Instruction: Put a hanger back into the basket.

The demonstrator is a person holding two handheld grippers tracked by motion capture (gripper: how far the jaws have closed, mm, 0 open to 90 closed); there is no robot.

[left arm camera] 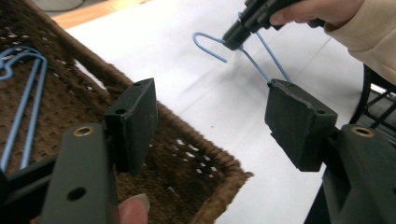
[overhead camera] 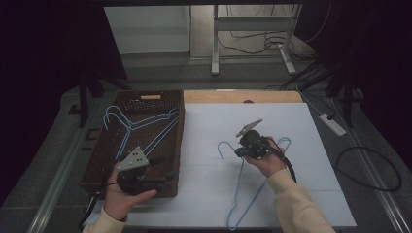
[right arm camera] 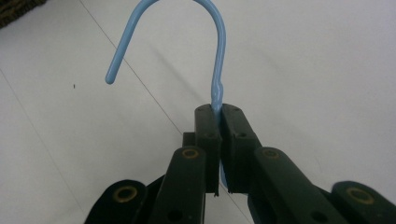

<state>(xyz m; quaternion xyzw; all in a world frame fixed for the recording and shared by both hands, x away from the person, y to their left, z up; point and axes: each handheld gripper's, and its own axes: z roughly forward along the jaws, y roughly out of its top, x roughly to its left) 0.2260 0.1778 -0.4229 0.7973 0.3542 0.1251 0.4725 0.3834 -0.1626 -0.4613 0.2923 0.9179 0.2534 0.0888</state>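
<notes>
A light-blue wire hanger (overhead camera: 250,199) lies on the white table sheet (overhead camera: 209,121), hook toward the basket. My right gripper (overhead camera: 239,152) is shut on its neck just below the hook (right arm camera: 218,42), the jaws (right arm camera: 219,112) pressed together on the wire. A brown woven basket (overhead camera: 99,160) at the left holds two more blue hangers (overhead camera: 141,124). My left gripper (overhead camera: 163,170) hovers over the basket's near right corner (left arm camera: 219,163), open, with nothing between its pads (left arm camera: 135,119). The left gripper view also shows the right gripper (left arm camera: 238,32) on the hanger (left arm camera: 208,44).
A wooden strip (overhead camera: 243,96) runs along the table's far edge. A power strip (overhead camera: 333,124) and cables lie on the floor to the right. A metal table frame (overhead camera: 252,29) stands beyond. The basket's corner (right arm camera: 18,5) shows in the right gripper view.
</notes>
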